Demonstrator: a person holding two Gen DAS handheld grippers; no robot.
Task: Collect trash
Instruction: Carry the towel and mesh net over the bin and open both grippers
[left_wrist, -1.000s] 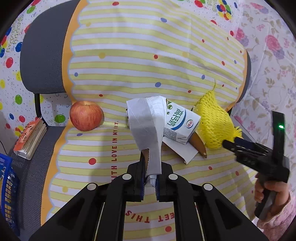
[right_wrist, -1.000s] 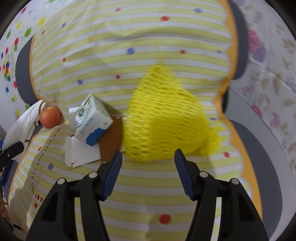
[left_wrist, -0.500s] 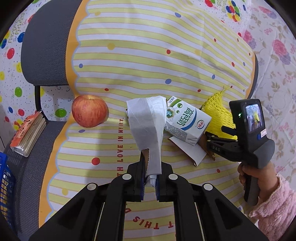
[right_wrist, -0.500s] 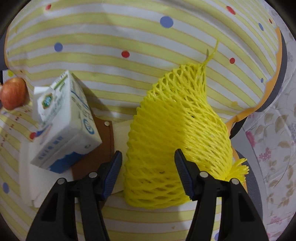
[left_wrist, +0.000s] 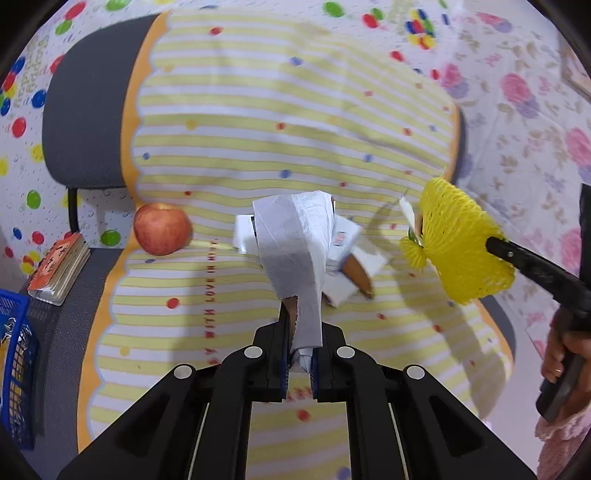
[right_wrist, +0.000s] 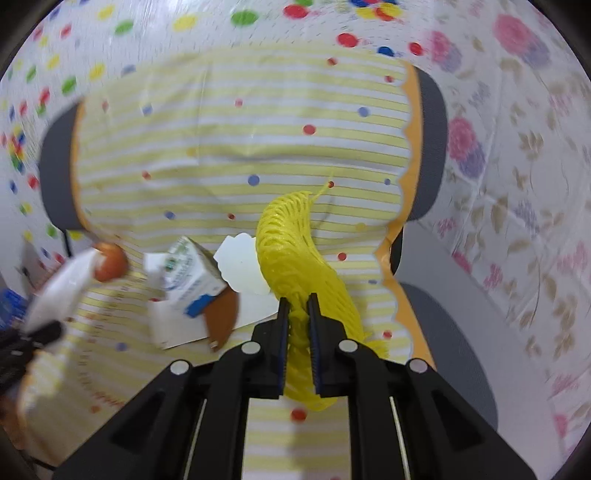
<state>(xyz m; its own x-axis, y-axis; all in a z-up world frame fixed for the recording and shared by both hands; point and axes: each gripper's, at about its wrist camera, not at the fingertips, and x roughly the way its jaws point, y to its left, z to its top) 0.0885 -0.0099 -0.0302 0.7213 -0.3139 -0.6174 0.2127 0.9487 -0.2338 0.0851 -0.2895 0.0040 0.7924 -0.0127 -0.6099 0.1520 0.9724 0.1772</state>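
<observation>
Lifted off the seat since a moment ago, the yellow foam fruit net (right_wrist: 295, 258) hangs pinched in the right gripper (right_wrist: 298, 332), whose jaws are closing on it. Opposite, the left gripper (left_wrist: 298, 354) stays clamped on a white toilet-paper roll (left_wrist: 295, 251). Below lies a yellow-striped dotted cloth (left_wrist: 258, 147) over a grey chair (left_wrist: 85, 122), bearing a red apple (left_wrist: 161, 229) and a white-blue milk carton (right_wrist: 192, 280).

Left hand-held gripper (left_wrist: 298, 360): jaws clamped on a crumpled white paper strip (left_wrist: 295, 258). A round red apple (left_wrist: 161, 229) rests on the yellow-striped, dotted cloth (left_wrist: 258, 129). A white milk carton (left_wrist: 341, 242) lies behind the strip. At right, the right hand-held gripper (left_wrist: 496, 246) holds a yellow foam fruit net (left_wrist: 458, 240) aloft.
</observation>
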